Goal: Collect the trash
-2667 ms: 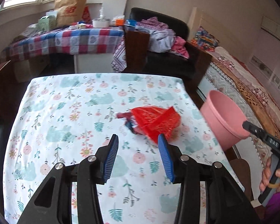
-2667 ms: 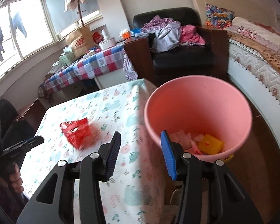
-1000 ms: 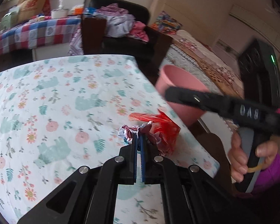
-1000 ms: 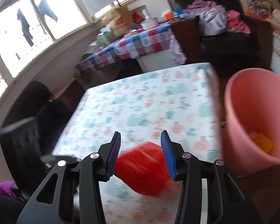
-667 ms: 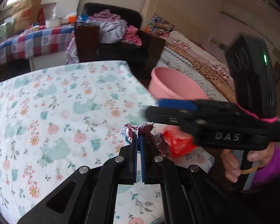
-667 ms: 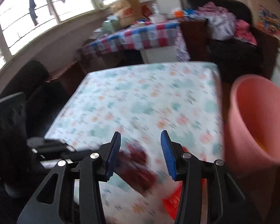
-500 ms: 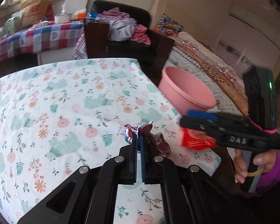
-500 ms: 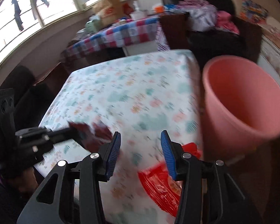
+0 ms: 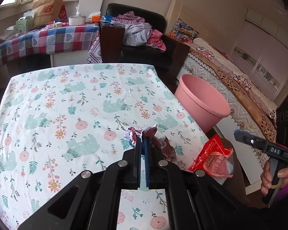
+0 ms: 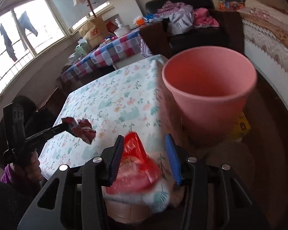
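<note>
Right wrist view blurred, right tool parted, red wrapper grip unclear, left tool clamping crumpled wrapper.

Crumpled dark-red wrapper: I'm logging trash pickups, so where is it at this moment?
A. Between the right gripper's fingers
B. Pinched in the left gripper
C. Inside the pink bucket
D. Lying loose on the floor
B: the left gripper is shut on the crumpled dark-red wrapper above the floral tablecloth.
</note>
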`<action>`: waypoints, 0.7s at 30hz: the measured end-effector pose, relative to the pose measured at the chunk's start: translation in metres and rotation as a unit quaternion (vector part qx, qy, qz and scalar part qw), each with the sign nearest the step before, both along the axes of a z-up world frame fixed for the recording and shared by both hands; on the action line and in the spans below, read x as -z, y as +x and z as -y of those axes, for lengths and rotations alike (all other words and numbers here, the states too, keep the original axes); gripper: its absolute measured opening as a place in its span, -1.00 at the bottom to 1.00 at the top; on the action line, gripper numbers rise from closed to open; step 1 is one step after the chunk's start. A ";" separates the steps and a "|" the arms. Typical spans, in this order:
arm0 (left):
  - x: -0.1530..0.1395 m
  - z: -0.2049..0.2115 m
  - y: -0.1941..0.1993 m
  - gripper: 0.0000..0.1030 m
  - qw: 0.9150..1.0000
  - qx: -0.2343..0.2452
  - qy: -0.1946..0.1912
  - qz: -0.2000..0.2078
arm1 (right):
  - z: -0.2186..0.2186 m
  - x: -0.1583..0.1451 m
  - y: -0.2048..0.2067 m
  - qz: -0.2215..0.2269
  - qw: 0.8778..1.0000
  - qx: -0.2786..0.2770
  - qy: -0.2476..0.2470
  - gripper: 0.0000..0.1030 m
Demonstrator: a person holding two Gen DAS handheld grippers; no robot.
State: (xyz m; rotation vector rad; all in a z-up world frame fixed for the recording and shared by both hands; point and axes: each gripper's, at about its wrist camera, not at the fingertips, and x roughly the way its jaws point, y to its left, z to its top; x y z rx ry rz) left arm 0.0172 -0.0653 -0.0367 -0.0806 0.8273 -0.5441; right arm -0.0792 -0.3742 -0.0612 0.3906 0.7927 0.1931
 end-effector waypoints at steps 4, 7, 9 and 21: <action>-0.003 -0.007 -0.005 -0.96 1.000 -0.015 -0.001 0.005 | 0.003 0.008 -0.007 -0.009 1.000 -0.010 0.009 -0.12; -0.003 -0.012 -0.009 -0.96 1.000 -0.024 -0.002 0.006 | -0.003 0.008 -0.007 -0.007 1.000 -0.028 0.003 -0.12; -0.002 -0.016 -0.013 -0.96 1.000 -0.029 -0.003 0.007 | -0.009 0.007 0.000 -0.002 0.999 -0.045 -0.012 -0.12; -0.016 -0.030 -0.028 -0.96 0.998 -0.047 -0.012 0.032 | -0.015 -0.002 0.023 0.012 0.997 -0.073 -0.011 -0.12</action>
